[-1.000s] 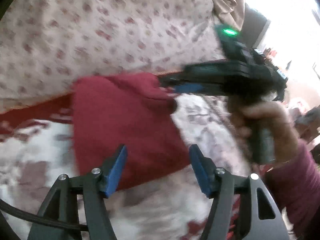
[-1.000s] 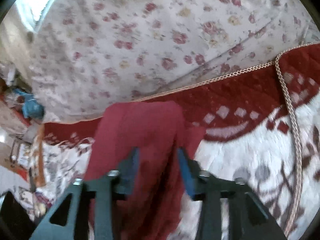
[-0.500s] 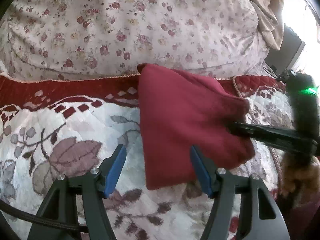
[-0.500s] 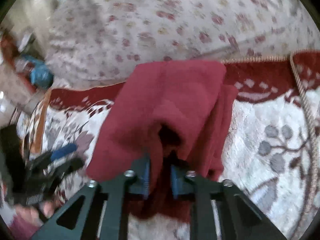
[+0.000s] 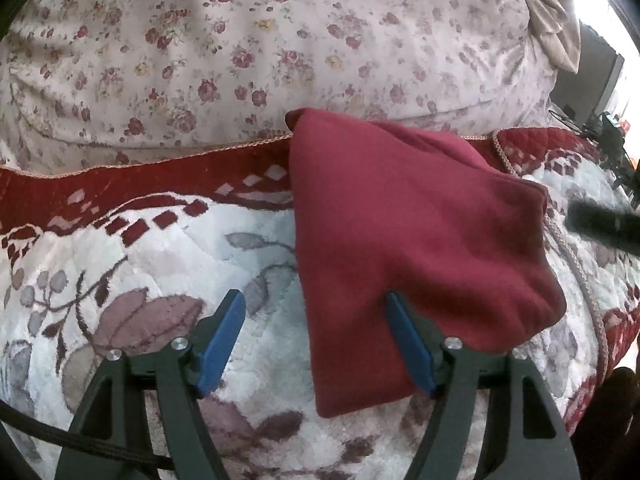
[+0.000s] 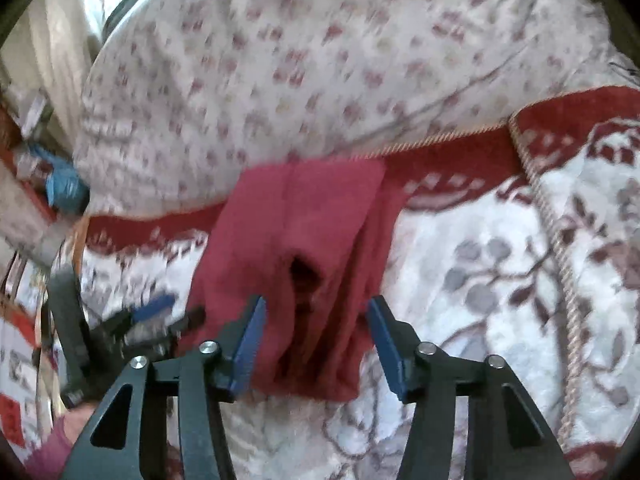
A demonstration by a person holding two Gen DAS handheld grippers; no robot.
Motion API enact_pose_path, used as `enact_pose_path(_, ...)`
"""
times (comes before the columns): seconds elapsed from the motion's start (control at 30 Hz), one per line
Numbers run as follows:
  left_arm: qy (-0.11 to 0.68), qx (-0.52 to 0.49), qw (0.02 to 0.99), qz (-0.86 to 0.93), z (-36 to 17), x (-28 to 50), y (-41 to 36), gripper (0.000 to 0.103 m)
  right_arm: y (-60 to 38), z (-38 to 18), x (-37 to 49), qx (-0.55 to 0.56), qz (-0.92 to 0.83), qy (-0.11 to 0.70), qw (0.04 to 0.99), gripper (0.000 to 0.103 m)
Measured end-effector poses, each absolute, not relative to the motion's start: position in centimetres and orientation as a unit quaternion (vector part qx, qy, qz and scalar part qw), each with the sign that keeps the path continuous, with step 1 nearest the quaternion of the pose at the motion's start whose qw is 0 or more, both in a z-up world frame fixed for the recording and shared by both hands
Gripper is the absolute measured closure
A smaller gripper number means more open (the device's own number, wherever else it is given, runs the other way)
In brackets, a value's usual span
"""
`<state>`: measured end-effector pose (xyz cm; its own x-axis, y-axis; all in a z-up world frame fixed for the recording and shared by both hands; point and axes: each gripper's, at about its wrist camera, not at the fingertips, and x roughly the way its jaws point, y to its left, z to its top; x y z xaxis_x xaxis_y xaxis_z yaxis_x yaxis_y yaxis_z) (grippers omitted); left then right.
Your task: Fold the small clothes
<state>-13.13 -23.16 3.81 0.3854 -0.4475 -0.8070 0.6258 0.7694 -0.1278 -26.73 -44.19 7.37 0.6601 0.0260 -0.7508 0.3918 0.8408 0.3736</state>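
Note:
A folded dark red garment (image 5: 404,240) lies flat on the patterned blanket (image 5: 160,280). My left gripper (image 5: 316,340) is open above the garment's near left edge, with one blue fingertip over the cloth and nothing held. In the right wrist view the same garment (image 6: 304,248) lies in front of my right gripper (image 6: 314,336), which is open and empty, its jaws apart on either side of the near end. The left gripper (image 6: 152,316) shows blurred at the left there. A dark part of the right gripper (image 5: 604,226) shows at the right edge of the left wrist view.
A flowered white quilt (image 5: 280,48) is heaped behind the garment. The blanket has a red border with cord trim (image 6: 552,216). Clutter (image 6: 60,184) sits beyond the bed's left side. A beige cloth (image 5: 556,28) hangs at the far right.
My right gripper was shut on the red garment half a second ago; it has let go and opened. The garment now rests folded on the blanket. The left gripper stayed open.

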Motion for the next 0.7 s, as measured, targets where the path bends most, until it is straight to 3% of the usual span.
enact_pose_path(0.07, 0.448, 0.1, 0.828, -0.322, 3.7, -13.2, -23.2, 0.029, -44.8, 7.5, -25.1, 0.274, -0.115, 0.399, 0.868, 0.034)
enact_pose_path(0.23, 0.443, 0.11, 0.83, -0.32, 3.5, -13.4, -23.5, 0.029, -46.9, 4.2, -18.4, 0.304, -0.137, 0.434, 0.837, 0.033)
enact_pose_path(0.27, 0.443, 0.11, 0.83, -0.321, 3.5, -13.4, -23.5, 0.029, -47.1, 3.1, -17.5, 0.311, -0.141, 0.446, 0.828, 0.038)
enact_pose_path(0.3, 0.444, 0.11, 0.829, -0.322, 3.4, -13.3, -23.5, 0.028, -47.1, 2.7, -17.1, 0.311, -0.139, 0.448, 0.827, 0.053)
enact_pose_path(0.33, 0.446, 0.109, 0.828, -0.322, 3.4, -13.3, -23.4, 0.027, -46.8, 2.8, -17.2, 0.297, -0.134, 0.443, 0.835, 0.06)
enact_pose_path(0.4, 0.449, 0.107, 0.826, -0.322, 3.3, -13.1, -23.4, 0.023, -45.5, 3.8, -17.6, 0.215, -0.137, 0.428, 0.867, 0.074)
enact_pose_path(0.5, 0.458, 0.099, 0.823, -0.322, 2.9, -12.7, -23.5, 0.021, -45.3, 2.9, -17.8, 0.128, -0.214, 0.438, 0.864, 0.076)
enact_pose_path(0.6, 0.454, 0.103, 0.825, -0.32, 2.8, -12.8, -23.5, 0.021, -47.7, 1.2, -18.5, 0.199, -0.215, 0.44, 0.849, 0.076)
enact_pose_path(0.7, 0.45, 0.107, 0.828, -0.316, 2.7, -13.0, -23.6, 0.021, -47.5, 2.2, -19.4, 0.198, -0.206, 0.43, 0.857, 0.075)
